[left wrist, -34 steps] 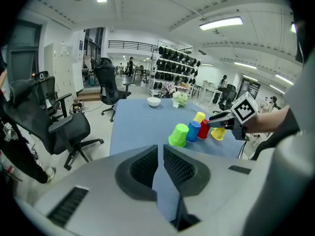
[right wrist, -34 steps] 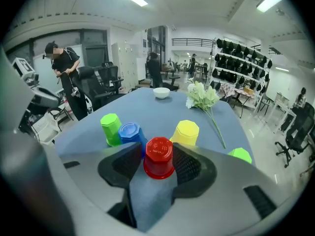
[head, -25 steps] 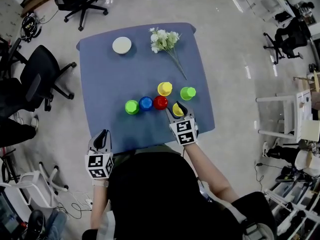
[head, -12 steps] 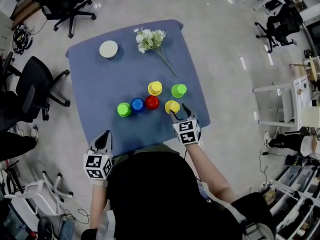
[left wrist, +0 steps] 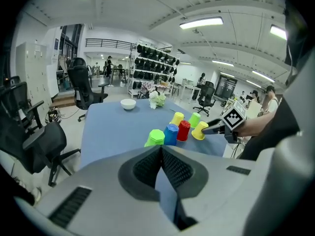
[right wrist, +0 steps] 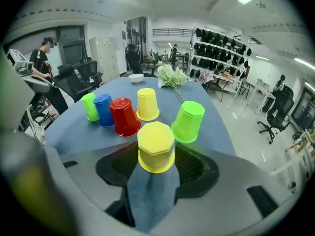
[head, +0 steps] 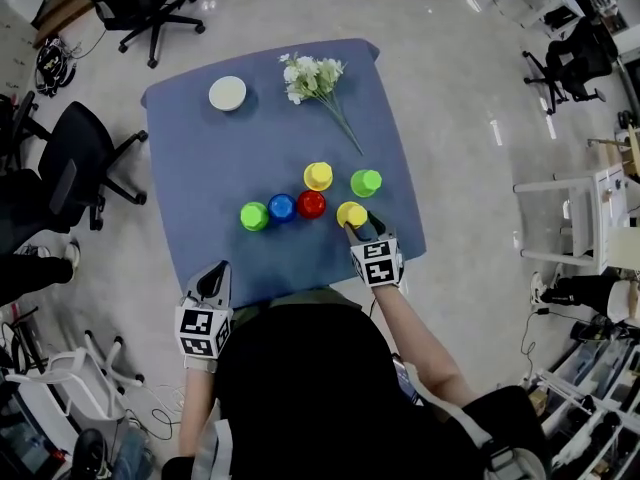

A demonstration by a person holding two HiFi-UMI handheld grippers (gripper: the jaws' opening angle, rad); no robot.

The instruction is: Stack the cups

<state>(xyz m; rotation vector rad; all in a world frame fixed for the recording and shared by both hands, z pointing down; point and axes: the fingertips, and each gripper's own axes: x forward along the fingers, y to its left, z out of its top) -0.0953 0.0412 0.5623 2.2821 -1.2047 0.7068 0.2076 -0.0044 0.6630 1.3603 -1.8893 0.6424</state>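
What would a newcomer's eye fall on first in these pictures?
Bright upside-down cups on the blue table: green cup, blue cup and red cup in a row. The right gripper, whose fingers have just been opening, straddles the nearest yellow cup; the left gripper is shut and empty off the near left corner. White flowers lie at the far edge.

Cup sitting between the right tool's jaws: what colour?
Yellow. The cup stands upside down on the blue tabletop; it shows best in the right gripper view.
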